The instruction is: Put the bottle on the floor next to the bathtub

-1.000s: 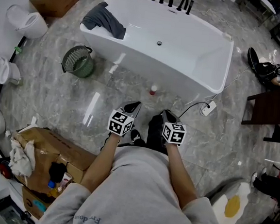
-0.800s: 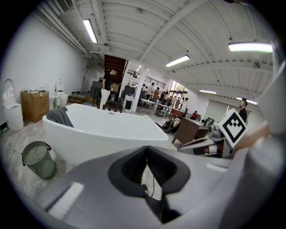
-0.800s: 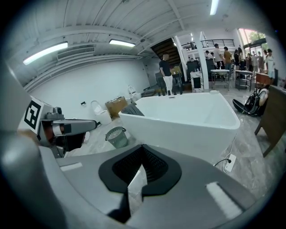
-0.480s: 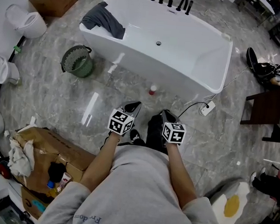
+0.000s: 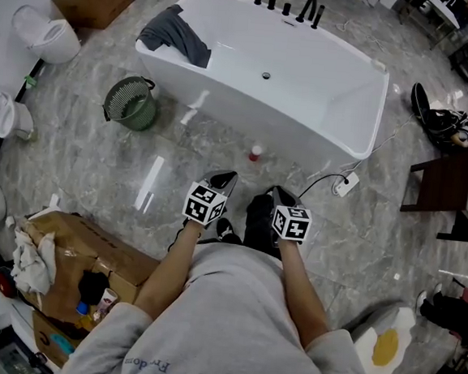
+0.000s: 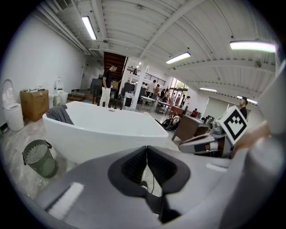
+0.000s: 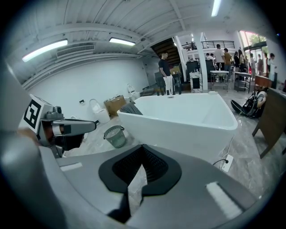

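Person in a grey sweatshirt (image 5: 222, 319), standing, forearms held forward over the grey marble-patterned tile floor (image 5: 82, 152).

Left gripper (image 5: 228, 175), grey, two-jaw, with marker cube: pads clenched together, nothing between them. Tips point toward the tub.

Right gripper (image 5: 276, 189), same make, just beside the left: pads likewise pressed tight, empty.

Small pale bottle with a red cap (image 5: 256, 153): upright on the floor, just beyond both grippers and apart from them, close to the tub's near wall.

White power strip with a black cable (image 5: 347, 183): on the floor, right of the bottle.

Green mesh wastebasket (image 5: 131, 101): on the floor, by the tub's left end.

White freestanding bathtub (image 5: 225, 100): a dark grey cloth (image 5: 176, 34) drapes over its left rim.
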A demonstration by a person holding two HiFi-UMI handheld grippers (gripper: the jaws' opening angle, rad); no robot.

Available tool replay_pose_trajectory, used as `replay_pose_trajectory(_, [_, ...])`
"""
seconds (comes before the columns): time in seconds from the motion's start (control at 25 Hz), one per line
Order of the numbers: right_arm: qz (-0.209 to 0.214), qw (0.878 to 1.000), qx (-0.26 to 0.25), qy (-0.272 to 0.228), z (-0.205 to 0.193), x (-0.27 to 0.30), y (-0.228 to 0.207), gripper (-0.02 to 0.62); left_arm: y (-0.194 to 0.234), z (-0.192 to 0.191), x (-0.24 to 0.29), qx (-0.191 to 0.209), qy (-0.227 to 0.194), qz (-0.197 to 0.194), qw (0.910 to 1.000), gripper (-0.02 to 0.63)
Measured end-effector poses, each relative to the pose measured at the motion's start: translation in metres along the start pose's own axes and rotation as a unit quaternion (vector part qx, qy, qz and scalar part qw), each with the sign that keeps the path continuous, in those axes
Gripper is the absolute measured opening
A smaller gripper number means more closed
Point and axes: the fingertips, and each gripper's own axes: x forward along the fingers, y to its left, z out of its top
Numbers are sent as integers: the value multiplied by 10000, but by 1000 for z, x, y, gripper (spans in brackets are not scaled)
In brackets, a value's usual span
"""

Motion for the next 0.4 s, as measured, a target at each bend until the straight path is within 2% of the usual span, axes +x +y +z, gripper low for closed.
replay_pose_trajectory(0.4, [56,9999,-37,112,-11,-2,6,2,1,-7,-8,-70,25,76,9999,60])
